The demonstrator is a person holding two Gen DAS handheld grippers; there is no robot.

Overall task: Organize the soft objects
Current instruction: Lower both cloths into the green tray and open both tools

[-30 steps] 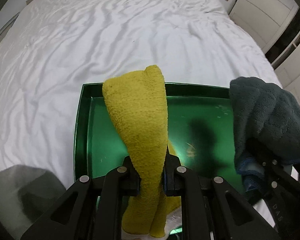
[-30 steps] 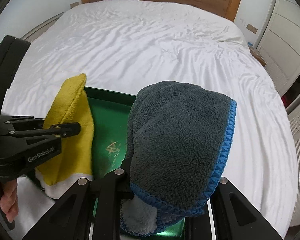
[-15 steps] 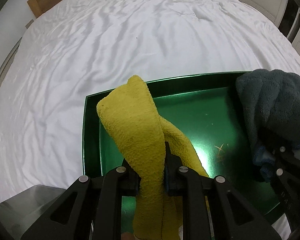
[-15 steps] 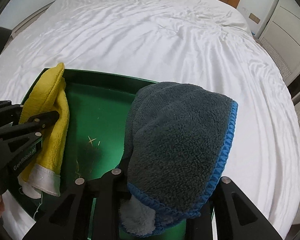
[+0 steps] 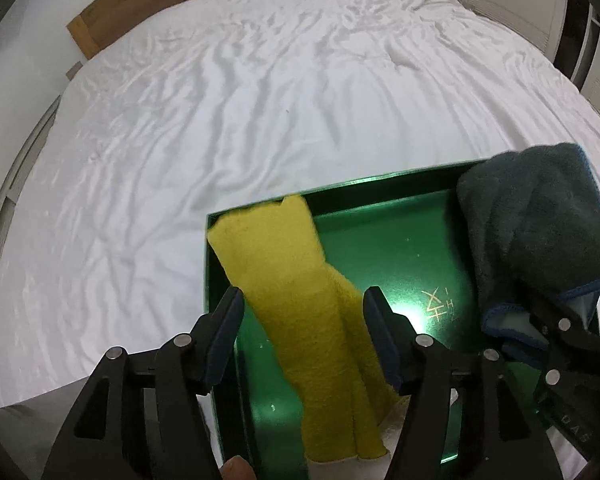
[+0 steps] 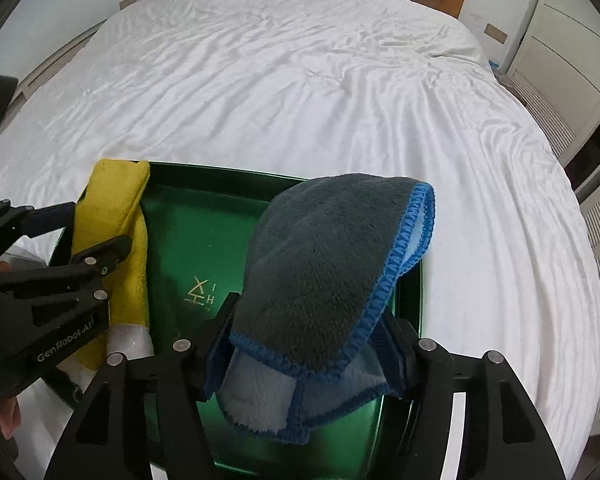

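Both cloths are being let go into the green tray, which lies on the white bed.

The left gripper has just been opening: its fingers now stand about half open, clear of the yellow towel on both sides, so nothing is gripped. The towel lies as a long folded strip between them, along the tray's left wall, its far end at the tray's far left corner.

The right gripper has also just been opening and stands about half open. The grey microfibre cloth with blue edging is bunched between its fingers and bulges against them; whether the pads still press on it I cannot tell. The cloth sits over the tray's right half, its far fold at the right rim.

To finish the release well, I would spread both sets of fingers a little wider before moving, then draw each gripper straight back up and away from the tray, so the plush pile does not catch a pad. The grey cloth looks the likelier to cling; its fold at the right rim might want nudging inward.
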